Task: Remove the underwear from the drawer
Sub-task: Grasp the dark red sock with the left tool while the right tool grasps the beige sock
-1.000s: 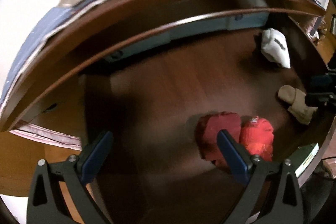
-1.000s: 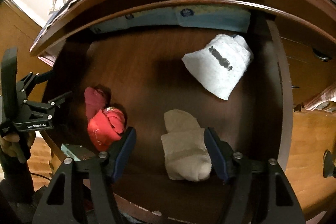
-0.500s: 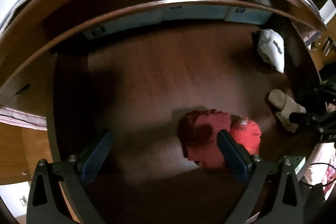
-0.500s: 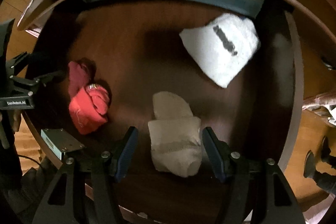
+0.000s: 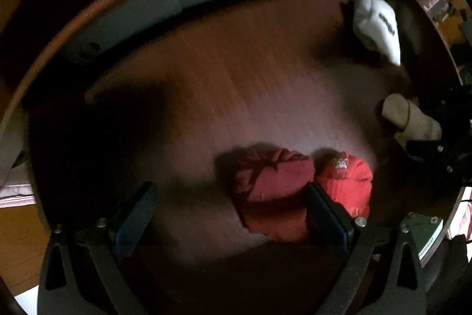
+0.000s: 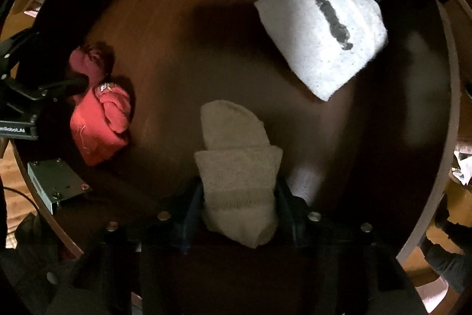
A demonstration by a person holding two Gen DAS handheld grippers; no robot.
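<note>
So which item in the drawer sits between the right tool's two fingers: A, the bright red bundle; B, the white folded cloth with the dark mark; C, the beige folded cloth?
C: the beige folded cloth lies between the right tool fingers, which press both its sides.

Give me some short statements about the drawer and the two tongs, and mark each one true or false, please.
1. The right tongs have closed against the beige folded item. True; their jaws have just been closing.
2. The left tongs are shut on the dark red item. False; they stand wide open, with it partly between the jaws.
3. The white item with a dark mark lies toward the back of the drawer. True.
4. The bright red item lies on top of the white one. False; it lies apart, beside the dark red one.
5. The drawer is closed. False; it is open.
</note>
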